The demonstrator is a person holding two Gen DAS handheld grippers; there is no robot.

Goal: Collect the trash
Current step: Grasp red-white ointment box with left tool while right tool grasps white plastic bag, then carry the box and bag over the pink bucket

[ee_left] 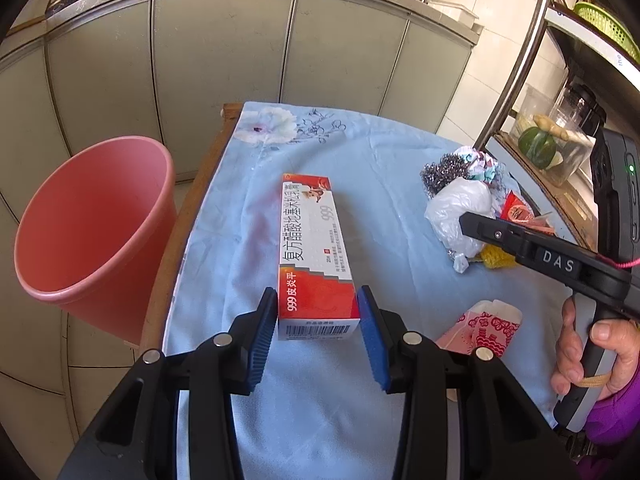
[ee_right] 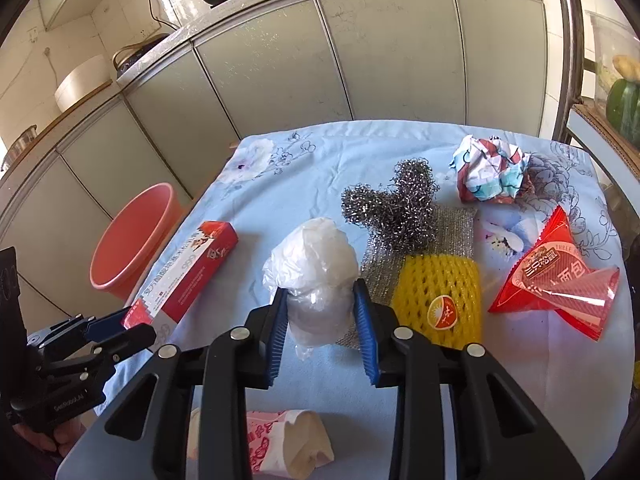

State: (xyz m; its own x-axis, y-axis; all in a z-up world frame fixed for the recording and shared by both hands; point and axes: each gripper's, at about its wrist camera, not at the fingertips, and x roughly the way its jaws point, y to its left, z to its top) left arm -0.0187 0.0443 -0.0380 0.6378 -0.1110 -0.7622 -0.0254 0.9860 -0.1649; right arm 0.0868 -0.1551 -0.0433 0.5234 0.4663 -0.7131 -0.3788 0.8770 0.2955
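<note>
A red and white ointment box [ee_left: 314,256] lies on the blue cloth. My left gripper [ee_left: 318,306] has its jaws on both sides of the box's near end; I cannot tell if they press it. The box also shows in the right wrist view [ee_right: 184,276]. A crumpled white plastic bag [ee_right: 316,276] stands between the pads of my right gripper [ee_right: 320,300], which close around its lower part. The bag shows in the left wrist view [ee_left: 460,216] with my right gripper [ee_left: 472,228] over it. A pink bin [ee_left: 96,224] stands left of the table.
On the cloth lie a steel wool scourer [ee_right: 396,208], a silver mesh cloth [ee_right: 456,232], a yellow foam fruit net [ee_right: 440,300], a red snack wrapper [ee_right: 556,276], a crumpled printed paper [ee_right: 492,168] and a pink paper packet [ee_right: 288,444]. A shelf rack [ee_left: 560,128] stands right.
</note>
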